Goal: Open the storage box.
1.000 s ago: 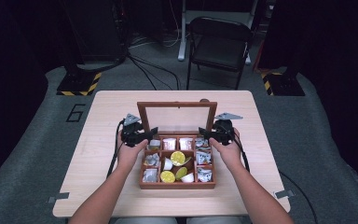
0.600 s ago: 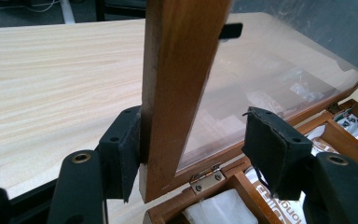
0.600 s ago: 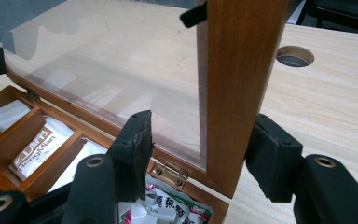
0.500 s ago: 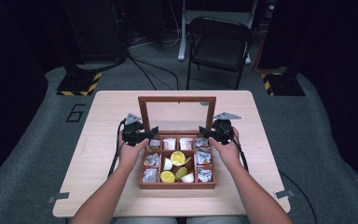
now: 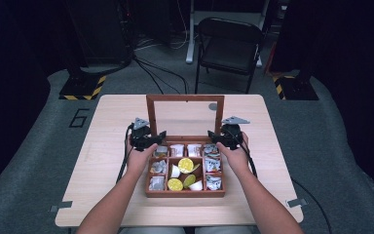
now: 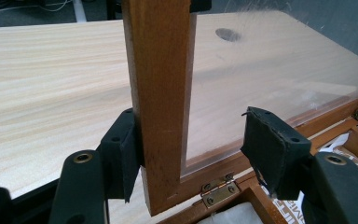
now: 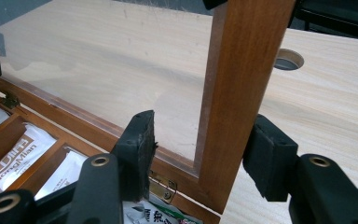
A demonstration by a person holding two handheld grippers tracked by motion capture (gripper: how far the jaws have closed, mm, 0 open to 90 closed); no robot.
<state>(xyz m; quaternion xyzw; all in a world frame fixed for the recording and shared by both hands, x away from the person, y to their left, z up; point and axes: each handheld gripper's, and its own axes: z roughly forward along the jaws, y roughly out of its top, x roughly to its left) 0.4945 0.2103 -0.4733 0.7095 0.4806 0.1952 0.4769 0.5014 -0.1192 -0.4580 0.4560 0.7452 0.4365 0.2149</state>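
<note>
On the worktop, mid-way: I have the wooden box in front of me with its glazed lid standing about upright on the back edge.
Step in hand: as I judge it, swinging that lid on its hinges, one gripper on each side rail.
Left gripper: fingers wide and straddling the lid's left rail. The outer finger touches the wood; the inner one stands apart in front of the glass pane.
Right gripper: fingers wide as well, with the right rail between them. The inner finger is clear of the wood; the outer one is just beside it (contact I cannot tell).
Seen from above: left gripper and right gripper sit level with each other, low on the rails near the hinge line.
Doing it well: I would keep both hands moving together so the frame does not twist on the brass hinge.
Contact: push with the finger pads on wood only (never on the glass).
Height: being this close to the hinges gives little leverage, so I would go slowly and steadily.
Risk: a lid past upright could drop backward onto the worktop, so I would guide it all the way.
Contents: sachets and yellow pods fill the compartments; I would keep the fingers out of them.
</note>
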